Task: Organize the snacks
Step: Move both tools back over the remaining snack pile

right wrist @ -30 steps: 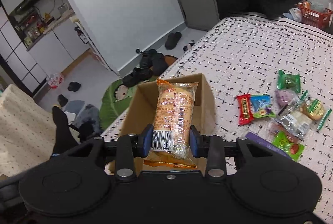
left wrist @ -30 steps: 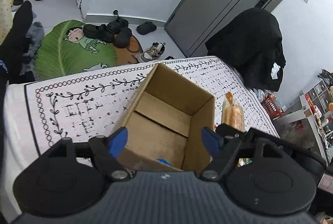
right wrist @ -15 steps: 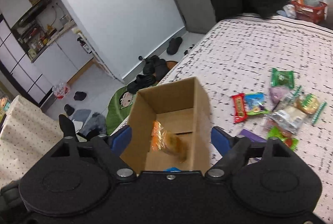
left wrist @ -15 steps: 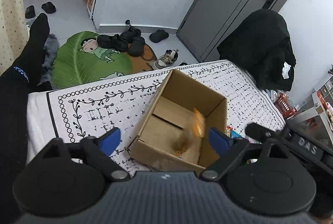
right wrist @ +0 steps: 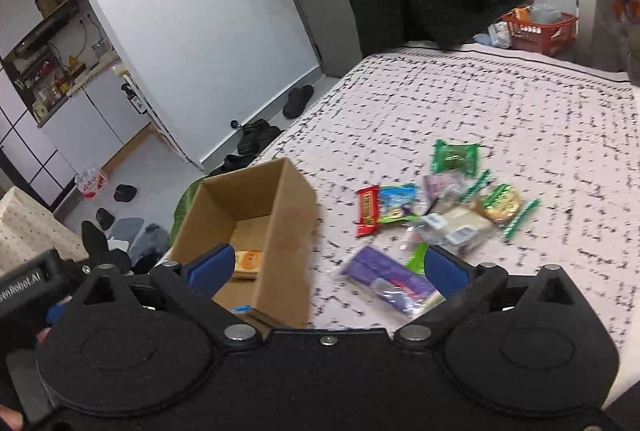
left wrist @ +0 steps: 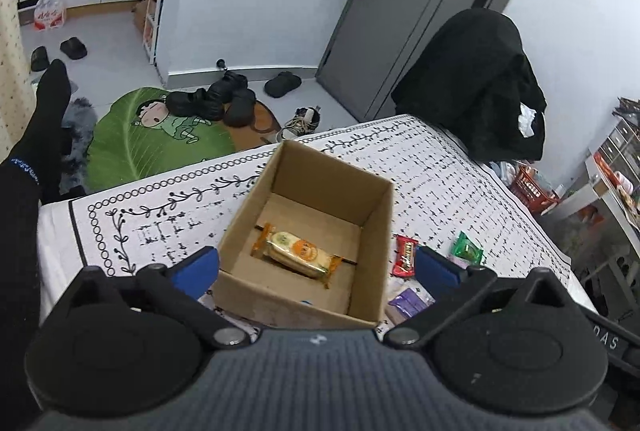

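**Mia:** What is the cardboard box (left wrist: 320,231) sitting on?

**Ben:** It sits on a bed with a white cover (left wrist: 460,183). The cover has little black marks all over and a leafy line along its edge. The box is near the corner of the bed.

**Mia:** Where is the orange snack pack (left wrist: 298,255)?

**Ben:** It lies flat on the bottom of the box. Nothing is touching it.

**Mia:** What are the claws doing?

**Ben:** The left gripper (left wrist: 316,267) is opening wide. Nothing is between its blue pads. The right gripper (right wrist: 326,267) is opening wide too, and it holds nothing.

**Mia:** Where are the other snacks?

**Ben:** They lie in a pile of snacks (right wrist: 436,215) on the cover, just beside the box. A red bar (right wrist: 368,211) is the one closest to it. A green packet (right wrist: 454,157) lies at the far side.

**Mia:** What is in the room?

**Ben:** A green leaf rug (left wrist: 160,139) with black shoes (left wrist: 212,99) on it lies on the floor. There is a grey door (left wrist: 400,15), and a black coat (left wrist: 476,87) hangs past the bed.
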`<state>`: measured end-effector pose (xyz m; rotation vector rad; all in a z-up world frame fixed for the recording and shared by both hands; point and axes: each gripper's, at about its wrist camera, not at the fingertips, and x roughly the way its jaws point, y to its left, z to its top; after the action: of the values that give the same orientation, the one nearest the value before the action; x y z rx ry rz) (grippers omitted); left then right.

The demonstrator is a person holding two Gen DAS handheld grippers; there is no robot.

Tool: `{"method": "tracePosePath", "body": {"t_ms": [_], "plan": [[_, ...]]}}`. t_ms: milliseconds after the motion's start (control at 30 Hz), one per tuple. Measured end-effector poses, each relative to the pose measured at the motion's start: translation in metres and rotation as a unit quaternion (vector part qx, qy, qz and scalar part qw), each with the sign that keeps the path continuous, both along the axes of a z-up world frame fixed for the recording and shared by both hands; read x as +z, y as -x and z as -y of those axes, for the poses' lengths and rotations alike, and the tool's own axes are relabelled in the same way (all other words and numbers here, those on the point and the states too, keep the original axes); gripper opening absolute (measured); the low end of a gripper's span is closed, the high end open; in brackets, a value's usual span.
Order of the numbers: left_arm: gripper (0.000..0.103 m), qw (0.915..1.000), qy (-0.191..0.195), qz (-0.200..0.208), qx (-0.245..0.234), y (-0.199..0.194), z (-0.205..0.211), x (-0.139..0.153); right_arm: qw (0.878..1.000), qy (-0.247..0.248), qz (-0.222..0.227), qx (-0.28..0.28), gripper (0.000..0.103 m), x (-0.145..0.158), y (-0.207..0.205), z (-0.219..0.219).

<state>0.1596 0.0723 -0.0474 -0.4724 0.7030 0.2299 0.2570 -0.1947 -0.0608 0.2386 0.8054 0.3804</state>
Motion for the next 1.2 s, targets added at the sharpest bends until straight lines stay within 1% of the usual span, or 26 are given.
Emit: {"method": "tracePosePath", "body": {"t_ms": [167,500,600,867,1000,1100,1200], "plan": [[0.103,0.9997,-0.009,-0.004,-0.021,-0.003,0.019,0.003,1.000,0.006,0.001,-0.007,0.103,-0.003,0.002,0.022],[0.103,0.9977,0.003,-0.019,-0.065,-0.013,0.059,0.000,1.000,-0.005,-0.006,-0.013,0.103,-0.013,0.000,0.064],[0.103,0.9973,0.004,-0.026,-0.068,-0.017,0.068,-0.002,1.000,-0.004,0.000,-0.016,0.103,-0.016,-0.001,0.075],[0.103,0.9963,0.001,-0.036,-0.078,-0.029,0.093,-0.006,0.999,-0.011,-0.006,-0.029,0.103,-0.025,-0.007,0.102],[0.103,0.9961,-0.006,-0.039,-0.079,-0.035,0.105,-0.010,0.999,-0.019,-0.015,-0.034,0.103,-0.032,-0.013,0.114],[0.103,0.9958,-0.002,-0.039,-0.083,-0.039,0.112,-0.013,0.999,-0.022,-0.023,-0.041,0.103,-0.038,-0.017,0.122],[0.103,0.9956,-0.005,-0.040,-0.085,-0.044,0.118,-0.017,0.998,-0.031,-0.030,-0.043,0.103,-0.044,-0.022,0.129]]}}
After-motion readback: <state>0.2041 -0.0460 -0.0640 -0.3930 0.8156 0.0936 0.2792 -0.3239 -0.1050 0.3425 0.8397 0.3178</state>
